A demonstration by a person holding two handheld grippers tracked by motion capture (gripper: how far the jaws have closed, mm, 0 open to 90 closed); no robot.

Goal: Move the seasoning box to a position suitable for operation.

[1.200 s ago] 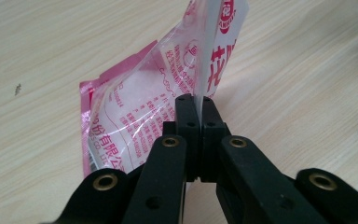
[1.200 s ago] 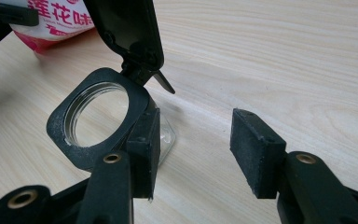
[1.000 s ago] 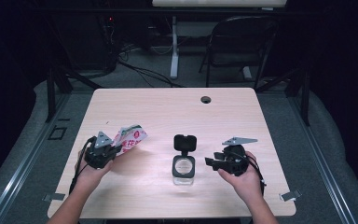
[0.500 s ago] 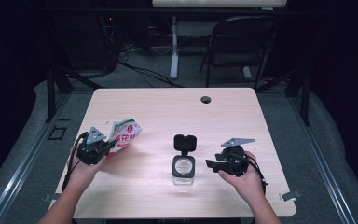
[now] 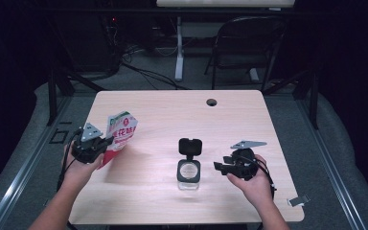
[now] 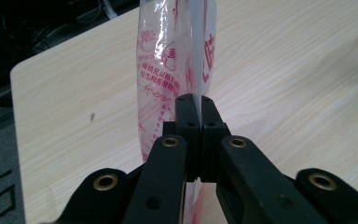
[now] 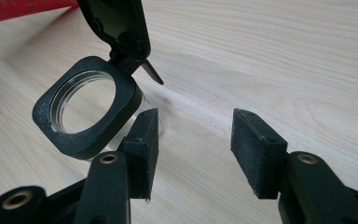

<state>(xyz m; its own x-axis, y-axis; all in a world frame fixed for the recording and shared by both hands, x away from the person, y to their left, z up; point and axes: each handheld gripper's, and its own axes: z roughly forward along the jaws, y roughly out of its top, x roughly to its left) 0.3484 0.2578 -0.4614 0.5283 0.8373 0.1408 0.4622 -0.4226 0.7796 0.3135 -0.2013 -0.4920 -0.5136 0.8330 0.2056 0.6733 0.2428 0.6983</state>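
Pale wooden table (image 5: 172,110): clear jar (image 5: 189,173), lid flipped open, near front edge. Pouch (image 5: 120,134) now lifted off surface at left edge, clenched in left gripper (image 5: 106,142), likely for pouring. Right gripper (image 5: 219,166) released beside jar.

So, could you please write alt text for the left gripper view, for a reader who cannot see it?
The left gripper, its two black jaws shut, pinches a clear plastic pouch printed in red and holds it upright above a light wooden table.
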